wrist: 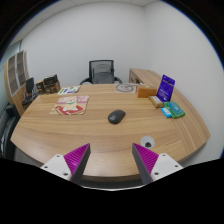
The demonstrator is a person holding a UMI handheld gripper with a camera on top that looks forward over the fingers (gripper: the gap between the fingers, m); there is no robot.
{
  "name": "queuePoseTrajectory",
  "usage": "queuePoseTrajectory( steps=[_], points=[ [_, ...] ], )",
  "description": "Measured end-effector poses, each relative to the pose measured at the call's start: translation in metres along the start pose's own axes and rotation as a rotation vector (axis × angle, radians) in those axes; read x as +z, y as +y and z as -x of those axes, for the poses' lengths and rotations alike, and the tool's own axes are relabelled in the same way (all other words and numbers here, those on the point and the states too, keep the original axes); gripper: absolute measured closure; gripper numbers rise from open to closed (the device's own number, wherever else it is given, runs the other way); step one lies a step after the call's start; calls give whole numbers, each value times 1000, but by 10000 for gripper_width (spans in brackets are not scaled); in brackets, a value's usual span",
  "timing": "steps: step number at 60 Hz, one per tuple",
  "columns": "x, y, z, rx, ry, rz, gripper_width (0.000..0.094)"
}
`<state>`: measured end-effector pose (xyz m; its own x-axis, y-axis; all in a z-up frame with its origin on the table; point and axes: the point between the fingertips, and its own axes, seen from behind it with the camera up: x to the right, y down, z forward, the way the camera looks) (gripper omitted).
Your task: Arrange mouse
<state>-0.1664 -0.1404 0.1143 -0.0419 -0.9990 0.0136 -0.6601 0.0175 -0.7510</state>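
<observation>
Mouse [116, 117] lies on table [100, 135] beyond open claw [112, 160].

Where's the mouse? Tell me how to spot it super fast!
Find the big wooden table that fills the room, with the black office chair at its far side. Near the table's middle, well beyond the open gripper, sits the mouse. It is small, dark and rounded, lying alone on bare wood, unlike the colourful papers and boxes around it.
</observation>
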Motion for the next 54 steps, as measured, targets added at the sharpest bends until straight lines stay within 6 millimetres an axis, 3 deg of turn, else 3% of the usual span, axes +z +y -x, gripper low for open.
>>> queuePoseTrajectory(
  steps=[37,54],
  points=[
    [180,-31,-3,-26,33,-1,68],
    [234,-44,-7,-17,42,19,68]
  ],
)
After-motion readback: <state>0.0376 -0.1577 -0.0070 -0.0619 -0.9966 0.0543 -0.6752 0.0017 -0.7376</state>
